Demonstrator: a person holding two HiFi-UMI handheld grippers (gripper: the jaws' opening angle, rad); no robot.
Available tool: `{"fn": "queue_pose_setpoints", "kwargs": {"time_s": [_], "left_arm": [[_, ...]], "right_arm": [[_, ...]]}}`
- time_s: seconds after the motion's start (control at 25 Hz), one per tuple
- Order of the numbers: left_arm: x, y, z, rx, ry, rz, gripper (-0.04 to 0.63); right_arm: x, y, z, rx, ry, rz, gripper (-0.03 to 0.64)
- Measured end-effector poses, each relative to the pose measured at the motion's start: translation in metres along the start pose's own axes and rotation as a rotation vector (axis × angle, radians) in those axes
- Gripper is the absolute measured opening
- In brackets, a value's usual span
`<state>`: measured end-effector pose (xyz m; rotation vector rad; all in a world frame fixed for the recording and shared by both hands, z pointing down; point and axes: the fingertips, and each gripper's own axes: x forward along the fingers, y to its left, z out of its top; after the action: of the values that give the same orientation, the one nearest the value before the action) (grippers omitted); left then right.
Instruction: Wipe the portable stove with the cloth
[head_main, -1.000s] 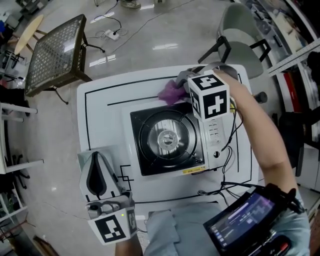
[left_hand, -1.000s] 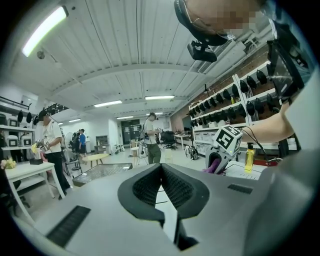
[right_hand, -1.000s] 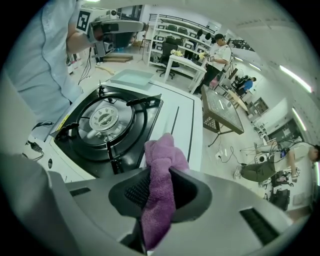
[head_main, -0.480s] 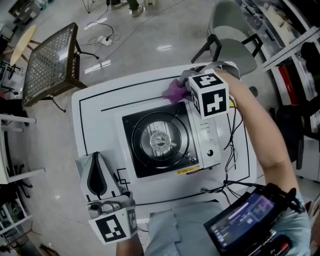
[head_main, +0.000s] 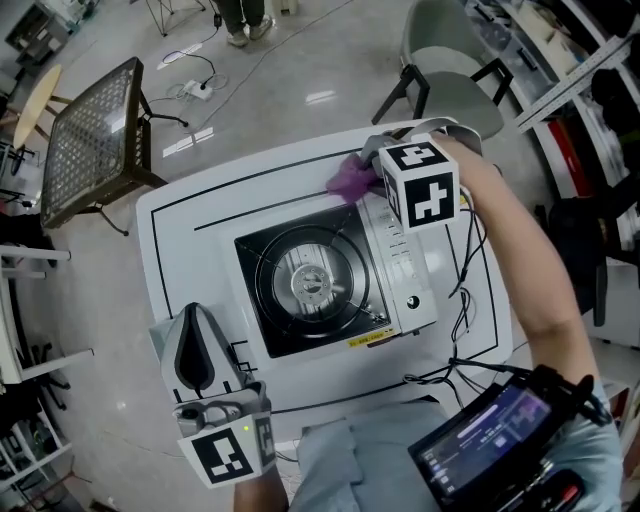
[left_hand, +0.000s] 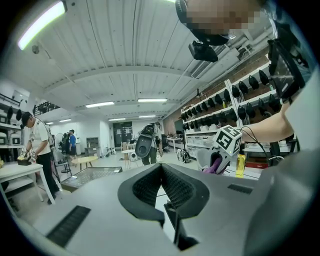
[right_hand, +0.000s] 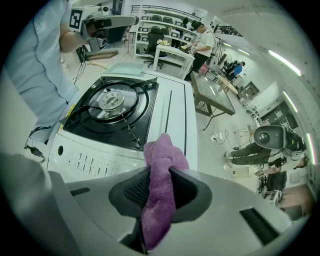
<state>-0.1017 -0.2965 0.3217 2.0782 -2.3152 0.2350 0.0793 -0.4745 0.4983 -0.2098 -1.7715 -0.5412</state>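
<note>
Purple cloth (head_main: 349, 178) still at stove (head_main: 395, 255) corner

Right tongs (right_hand: 159, 186) clamped on purple cloth (right_hand: 161, 155); cloth bunched between pads, loose end sticking out past tips. Cloth end at white side rim of portable stove (right_hand: 112, 120), beside control panel (right_hand: 85, 161). Round burner (right_hand: 111, 101) beyond. Stove on white surface (right_hand: 179, 107); black lines near surface edge.

Bare white tabletop (head_main: 190, 240) lies open left of and beyond the white portable stove with black top (head_main: 400, 290). The round burner (head_main: 310, 282) stands proud mid-top; black cables (head_main: 430, 376) trail over the near-right table edge. Your left gripper (head_main: 193, 312) fills the near-left corner, your right gripper (head_main: 366, 172) with purple cloth (head_main: 348, 180) the stove's far-right corner.
</note>
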Motion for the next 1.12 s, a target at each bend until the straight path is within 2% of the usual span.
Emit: {"fn": "queue_pose_setpoints", "kwargs": {"time_s": [0.36,0.64,1.0,1.12], "left_arm": [[0.000,-0.011,0.008,-0.006,-0.014,-0.033,0.018],[-0.013,-0.012,0.022,0.016,-0.038,-0.052,0.018],[-0.052,-0.014,0.057,0.015,-0.108,-0.106,0.018],[-0.066,-0.013,0.058,0.014,-0.117,-0.128,0.018]], "right_arm": [[-0.016,0.008,-0.022,0.029,0.070,-0.021,0.106],[-0.051,0.010,-0.016,0.067,0.059,-0.081,0.106],[-0.144,0.006,0.013,0.296,-0.067,-0.302,0.106],[-0.163,0.012,0.019,0.363,-0.081,-0.385,0.106]]}}
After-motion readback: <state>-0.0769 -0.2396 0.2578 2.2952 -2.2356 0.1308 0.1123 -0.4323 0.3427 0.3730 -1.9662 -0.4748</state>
